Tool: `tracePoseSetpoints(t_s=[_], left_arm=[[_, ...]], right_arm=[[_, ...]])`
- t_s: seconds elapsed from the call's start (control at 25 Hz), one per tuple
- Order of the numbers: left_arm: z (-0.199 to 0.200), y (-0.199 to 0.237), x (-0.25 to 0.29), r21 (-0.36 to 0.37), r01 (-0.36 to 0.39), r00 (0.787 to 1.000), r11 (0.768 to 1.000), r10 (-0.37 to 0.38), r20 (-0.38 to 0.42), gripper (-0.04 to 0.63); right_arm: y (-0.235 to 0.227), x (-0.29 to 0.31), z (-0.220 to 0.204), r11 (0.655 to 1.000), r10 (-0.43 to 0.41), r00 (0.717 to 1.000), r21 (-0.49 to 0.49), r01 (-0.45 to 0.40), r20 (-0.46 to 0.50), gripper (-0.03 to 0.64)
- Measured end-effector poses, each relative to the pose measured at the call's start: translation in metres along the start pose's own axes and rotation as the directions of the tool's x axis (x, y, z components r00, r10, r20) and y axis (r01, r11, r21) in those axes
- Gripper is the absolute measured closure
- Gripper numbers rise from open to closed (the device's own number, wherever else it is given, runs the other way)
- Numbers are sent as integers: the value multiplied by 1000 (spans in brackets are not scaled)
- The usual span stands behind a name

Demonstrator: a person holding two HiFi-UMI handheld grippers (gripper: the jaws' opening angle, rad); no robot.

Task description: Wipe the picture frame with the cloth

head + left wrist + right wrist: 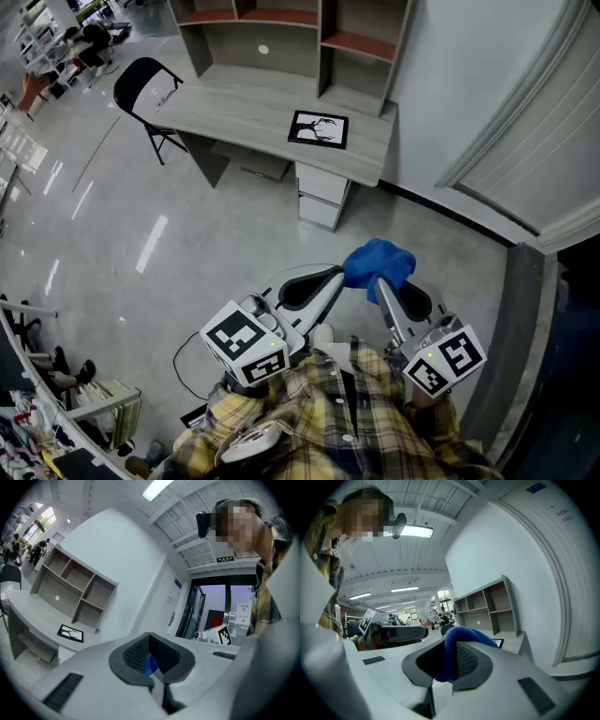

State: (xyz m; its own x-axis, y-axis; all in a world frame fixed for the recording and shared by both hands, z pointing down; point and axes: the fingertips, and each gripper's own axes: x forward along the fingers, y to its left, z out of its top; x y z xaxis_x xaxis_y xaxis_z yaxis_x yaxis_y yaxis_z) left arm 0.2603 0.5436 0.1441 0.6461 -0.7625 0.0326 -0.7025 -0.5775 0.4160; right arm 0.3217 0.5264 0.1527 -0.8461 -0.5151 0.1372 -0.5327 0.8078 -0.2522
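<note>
The black picture frame (pixel 318 129) with a white print lies flat on the grey desk (pixel 234 108), far ahead of both grippers. It also shows as the frame (pixel 70 633) in the left gripper view, and a corner of the frame (pixel 498 642) shows past the cloth in the right gripper view. My right gripper (pixel 384 285) is shut on a bunched blue cloth (pixel 379 263), which bulges out of its jaws (pixel 452 660). My left gripper (pixel 330 277) is shut and holds nothing. Its tip lies beside the cloth, and a blue sliver of cloth (pixel 150 665) shows past its closed jaws.
A shelf hutch (pixel 281 28) stands at the back of the desk, with a white drawer unit (pixel 322 195) beneath. A black chair (pixel 142 90) sits at the desk's left end. A white wall (pixel 469 84) and a doorway close off the right. Shiny floor lies between me and the desk.
</note>
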Motion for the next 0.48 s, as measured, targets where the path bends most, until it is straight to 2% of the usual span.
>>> tracePoseSetpoints(t_s=[0.24,0.48], left_arm=[[1,-1,0,17,-58,998,998,57,16,589],[1,27,-9,-6,-125,992,992,125,28,590]], right_arm=[[-11,-4,4,999,34,999,9,-34,16,569],[-15,24,-4,997,74,997,21,-74,-9,569]])
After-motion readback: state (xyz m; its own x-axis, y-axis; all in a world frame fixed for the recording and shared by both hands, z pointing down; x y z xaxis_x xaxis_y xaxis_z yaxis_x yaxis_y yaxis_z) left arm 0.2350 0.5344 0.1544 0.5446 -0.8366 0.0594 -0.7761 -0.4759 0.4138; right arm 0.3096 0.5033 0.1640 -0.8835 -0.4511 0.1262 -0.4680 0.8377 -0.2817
